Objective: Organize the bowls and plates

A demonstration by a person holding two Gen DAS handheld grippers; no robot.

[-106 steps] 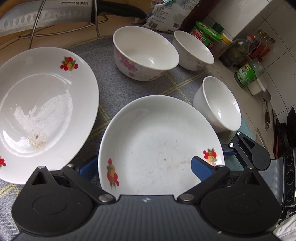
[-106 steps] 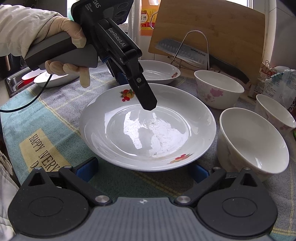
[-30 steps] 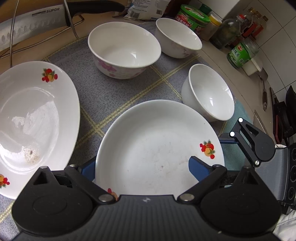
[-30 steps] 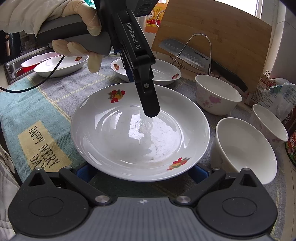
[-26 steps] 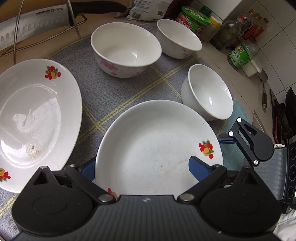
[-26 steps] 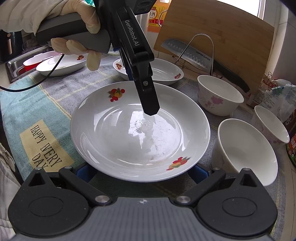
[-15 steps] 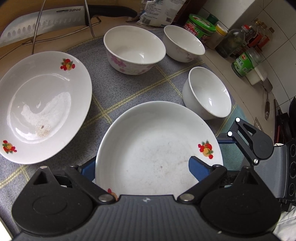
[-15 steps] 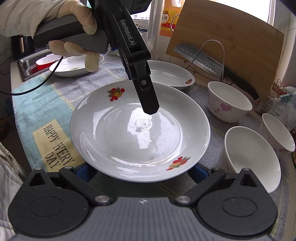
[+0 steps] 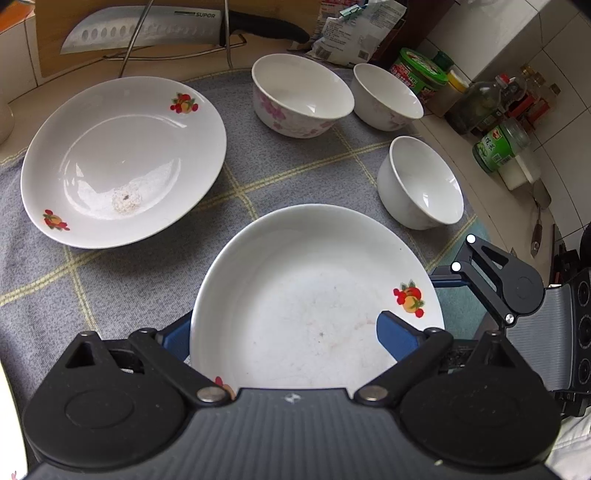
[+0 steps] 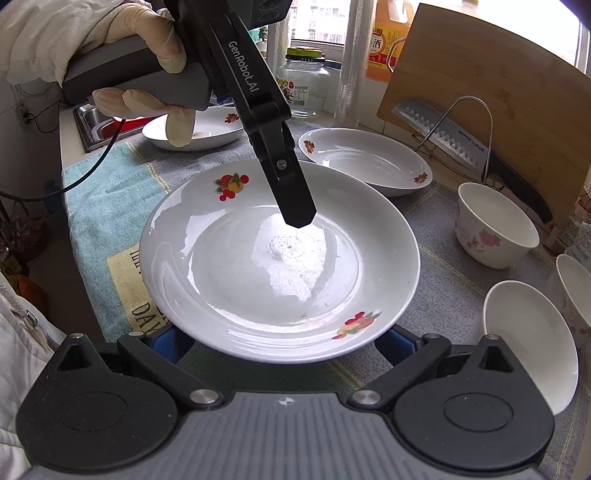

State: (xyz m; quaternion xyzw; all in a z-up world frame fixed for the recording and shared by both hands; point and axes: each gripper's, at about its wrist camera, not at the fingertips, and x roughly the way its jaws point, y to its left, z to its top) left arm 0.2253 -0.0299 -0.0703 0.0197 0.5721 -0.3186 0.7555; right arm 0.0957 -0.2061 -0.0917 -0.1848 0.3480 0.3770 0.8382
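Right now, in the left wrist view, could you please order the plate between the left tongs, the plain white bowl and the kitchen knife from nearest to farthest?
1. White fruit-print plate, between the tongs.
2. Plain white bowl, right.
3. Steel kitchen knife, far back on its rack.

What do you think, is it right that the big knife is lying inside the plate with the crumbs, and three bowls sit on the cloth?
Not quite. The knife is not inside the plate with the crumbs; it rests on the wire rack behind that plate, as the left wrist view shows. The three bowls do sit on the cloth.
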